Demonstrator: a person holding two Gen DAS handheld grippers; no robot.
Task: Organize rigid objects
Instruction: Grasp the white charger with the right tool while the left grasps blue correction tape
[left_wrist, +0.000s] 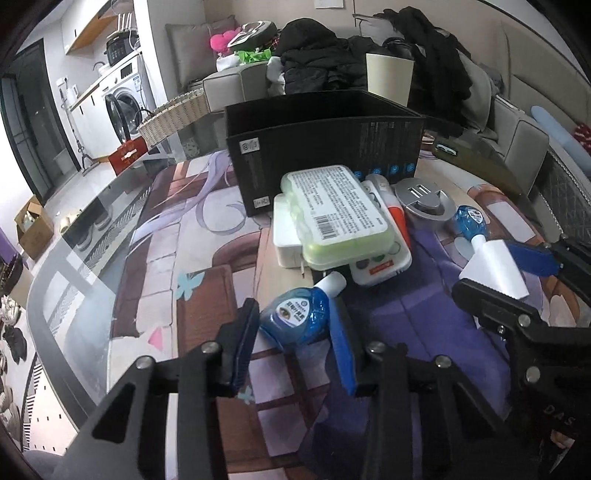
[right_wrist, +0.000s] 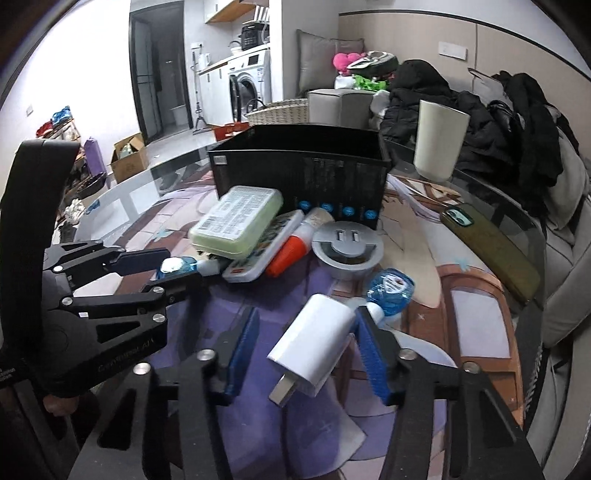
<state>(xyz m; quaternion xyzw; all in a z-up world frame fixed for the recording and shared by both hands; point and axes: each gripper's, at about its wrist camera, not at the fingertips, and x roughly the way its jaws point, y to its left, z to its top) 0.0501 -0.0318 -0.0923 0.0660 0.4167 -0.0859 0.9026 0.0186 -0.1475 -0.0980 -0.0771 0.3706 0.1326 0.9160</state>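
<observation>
In the left wrist view, the left tongs (left_wrist: 291, 334) are squeezing the round body of a small blue bottle (left_wrist: 295, 321) lying on the bench (left_wrist: 155, 236); it looks light, slick and slightly springy. In the right wrist view, the right tongs (right_wrist: 308, 345) are bracketing a white charger (right_wrist: 314, 341), probably light, rigid and smooth-sided, best pinched across its flat faces; the right pad is touching, the left one is standing clear.

The green case (left_wrist: 340, 216) lies across the pile and covers most of the white adapter (left_wrist: 286, 236) and the white remote (left_wrist: 384, 258) under it; its label print is too small to read. The orange-and-white tube (right_wrist: 295, 247) shows only between remote and grey disc (right_wrist: 347, 247). From the right wrist, the left tongs (right_wrist: 162, 267) hide most of one blue bottle (right_wrist: 181, 266). The black box (left_wrist: 325, 147) shows no interior. The worktop (left_wrist: 70, 266) runs off the frame.
</observation>
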